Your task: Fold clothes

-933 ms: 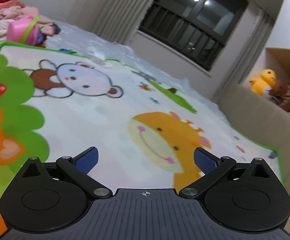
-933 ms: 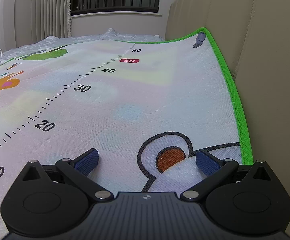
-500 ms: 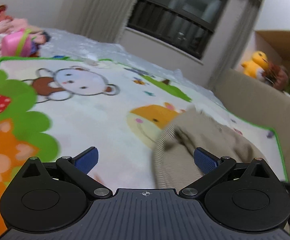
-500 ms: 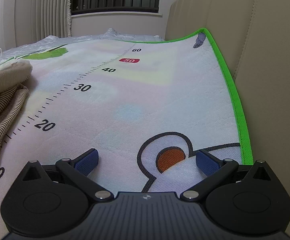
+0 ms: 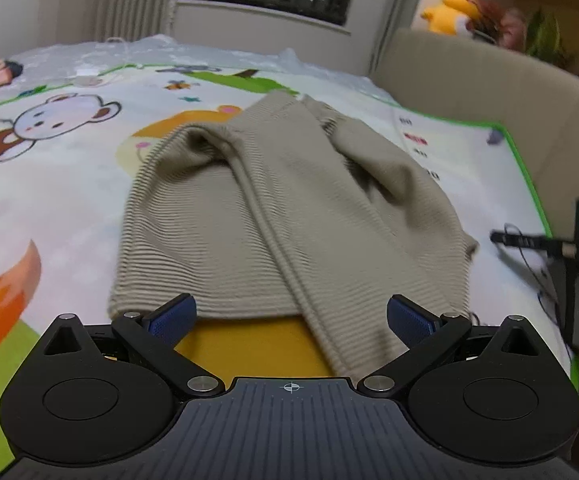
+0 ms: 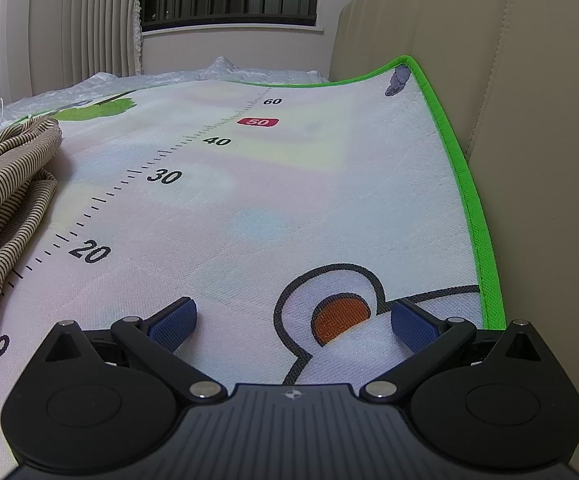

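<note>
A cartoon play mat with a green border fills most of both views, spread over the bed and running up against a beige padded headboard on the right of the frame. Less than a second ago that mat was bare in front of the left gripper; now a beige ribbed garment lies on it, filling the centre of the left wrist view, where half a second ago it was only a blur coming in from the lower right. It rests rumpled rather than flat, with a raised seam running down its middle and a loose fold bunched at its upper left. In the right wrist view the same striped cloth shows at the left edge, beside the printed ruler. The left gripper hovers at the garment's near hem, jaws spread wide and holding nothing. The right gripper, low over the mat at lower centre, is unmoved, its jaws likewise spread and empty. Folding has probably not begun; the piece likely needs smoothing flat first.
</note>
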The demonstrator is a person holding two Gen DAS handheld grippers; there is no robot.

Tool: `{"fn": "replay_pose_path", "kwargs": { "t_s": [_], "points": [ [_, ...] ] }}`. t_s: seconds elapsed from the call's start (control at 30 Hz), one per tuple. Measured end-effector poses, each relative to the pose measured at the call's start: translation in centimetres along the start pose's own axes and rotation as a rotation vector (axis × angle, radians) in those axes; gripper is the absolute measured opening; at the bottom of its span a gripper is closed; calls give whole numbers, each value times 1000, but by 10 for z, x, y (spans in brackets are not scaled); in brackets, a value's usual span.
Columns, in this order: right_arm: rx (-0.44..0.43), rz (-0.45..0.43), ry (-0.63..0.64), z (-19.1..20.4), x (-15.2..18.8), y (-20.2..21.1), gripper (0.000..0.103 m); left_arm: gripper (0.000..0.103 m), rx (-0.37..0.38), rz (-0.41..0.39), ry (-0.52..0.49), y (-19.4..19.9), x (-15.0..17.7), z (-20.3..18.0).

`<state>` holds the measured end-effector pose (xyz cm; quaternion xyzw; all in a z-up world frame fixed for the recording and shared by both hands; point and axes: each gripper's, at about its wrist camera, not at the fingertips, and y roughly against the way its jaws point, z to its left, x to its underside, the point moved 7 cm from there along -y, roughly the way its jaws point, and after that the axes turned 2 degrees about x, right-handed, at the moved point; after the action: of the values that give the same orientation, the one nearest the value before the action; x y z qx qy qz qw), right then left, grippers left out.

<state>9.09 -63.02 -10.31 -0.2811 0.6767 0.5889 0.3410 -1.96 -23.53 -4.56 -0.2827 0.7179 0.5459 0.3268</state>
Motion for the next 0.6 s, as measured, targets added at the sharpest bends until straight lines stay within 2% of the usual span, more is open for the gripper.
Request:
{"fn": "replay_pose_path", "kwargs": {
  "t_s": [0.13, 0.23, 0.4, 0.5, 0.57, 0.6],
  "points": [
    [18, -6, 8, 3, 0, 0, 103, 103, -22, -13, -27, 19, 6, -10],
    [9, -3, -2, 2, 0, -2, 103, 103, -20, -11, -28, 34, 0, 0],
    [-65, 17, -155, -4, 10, 18, 103, 103, 2, -5, -24, 48, 7, 15],
    [-93, 28, -202, 12, 22, 44, 103, 103, 22, -1, -33, 56, 12, 21],
    [-226, -42, -296, 32, 29, 76, 103, 103, 28, 0, -44, 58, 13, 24],
    [-314, -115, -365, 42, 31, 95, 103, 103, 26, -3, -52, 58, 13, 24]
  ]
}}
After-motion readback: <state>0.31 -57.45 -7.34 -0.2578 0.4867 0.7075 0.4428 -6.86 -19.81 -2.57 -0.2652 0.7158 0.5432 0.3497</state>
